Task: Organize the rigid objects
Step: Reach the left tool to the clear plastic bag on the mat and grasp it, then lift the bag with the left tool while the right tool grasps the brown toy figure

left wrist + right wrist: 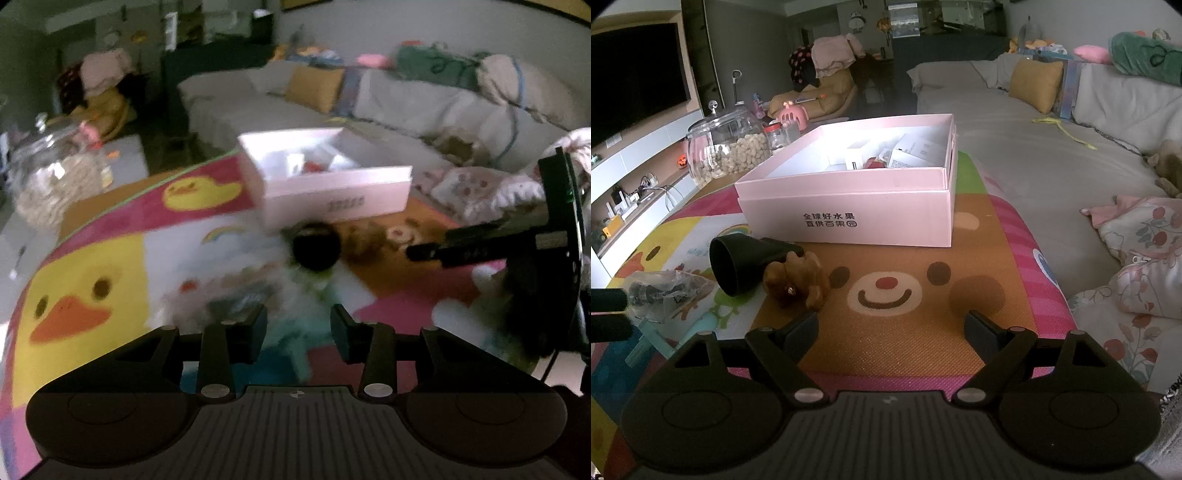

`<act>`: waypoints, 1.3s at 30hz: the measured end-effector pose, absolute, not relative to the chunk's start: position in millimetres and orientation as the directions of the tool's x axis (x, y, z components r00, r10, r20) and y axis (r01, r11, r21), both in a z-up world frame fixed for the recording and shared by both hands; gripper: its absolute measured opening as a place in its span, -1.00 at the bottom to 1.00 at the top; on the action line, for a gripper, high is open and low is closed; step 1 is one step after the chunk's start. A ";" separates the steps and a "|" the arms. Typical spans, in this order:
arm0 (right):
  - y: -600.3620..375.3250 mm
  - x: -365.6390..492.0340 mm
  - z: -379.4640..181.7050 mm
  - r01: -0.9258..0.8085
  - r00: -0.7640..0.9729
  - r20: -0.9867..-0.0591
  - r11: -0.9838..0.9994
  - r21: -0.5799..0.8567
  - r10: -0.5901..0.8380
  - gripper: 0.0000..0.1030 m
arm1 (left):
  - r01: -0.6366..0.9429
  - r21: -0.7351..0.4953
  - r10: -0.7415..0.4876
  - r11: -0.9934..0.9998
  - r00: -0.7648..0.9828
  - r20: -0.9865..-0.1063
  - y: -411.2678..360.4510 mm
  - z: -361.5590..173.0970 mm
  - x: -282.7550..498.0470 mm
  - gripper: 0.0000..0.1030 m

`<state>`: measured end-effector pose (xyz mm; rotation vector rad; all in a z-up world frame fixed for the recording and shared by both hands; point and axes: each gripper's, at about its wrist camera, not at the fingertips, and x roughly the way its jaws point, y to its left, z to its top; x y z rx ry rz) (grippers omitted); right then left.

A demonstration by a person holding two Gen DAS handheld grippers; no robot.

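A pink cardboard box (846, 206) stands open on the cartoon play mat (905, 332), with small white boxes and a red item inside. In front of it a black cone-shaped cup (738, 264) lies on its side, touching a brown knobbly piece (798, 280). A clear plastic bag of dark parts (668, 291) and a teal stick (642, 343) lie to the left. My right gripper (890, 332) hovers open over the bear face, holding nothing. My left gripper (299, 330) is partly open above the blurred bag (229, 301), with nothing between its pads; its fingertips (607, 300) show at the left edge.
A glass jar of nuts (727, 147) stands left of the box on a low cabinet. A grey sofa (1034, 155) with cushions runs along the right. A flowered blanket (1137, 236) lies by the mat's right edge. A dark TV (635, 74) hangs at far left.
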<state>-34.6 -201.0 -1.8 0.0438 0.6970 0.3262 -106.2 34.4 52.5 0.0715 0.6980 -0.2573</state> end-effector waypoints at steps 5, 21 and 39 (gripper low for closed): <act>-199.9 -34.9 -2.3 -0.280 0.718 -0.627 0.950 0.138 0.302 0.68 | 0.291 -0.001 -0.203 0.957 0.665 -0.719 28.0 33.9 -109.2 -0.19; -197.1 -36.2 -0.6 -0.307 0.718 -0.621 0.944 0.124 0.315 0.70 | 0.334 0.248 -0.076 0.909 0.719 -0.690 66.9 32.4 -54.4 -0.14; -122.6 0.3 8.7 -0.458 0.650 -0.658 0.887 0.058 0.379 0.02 | 0.370 0.065 -0.213 0.927 0.659 -0.721 62.2 16.6 0.4 0.00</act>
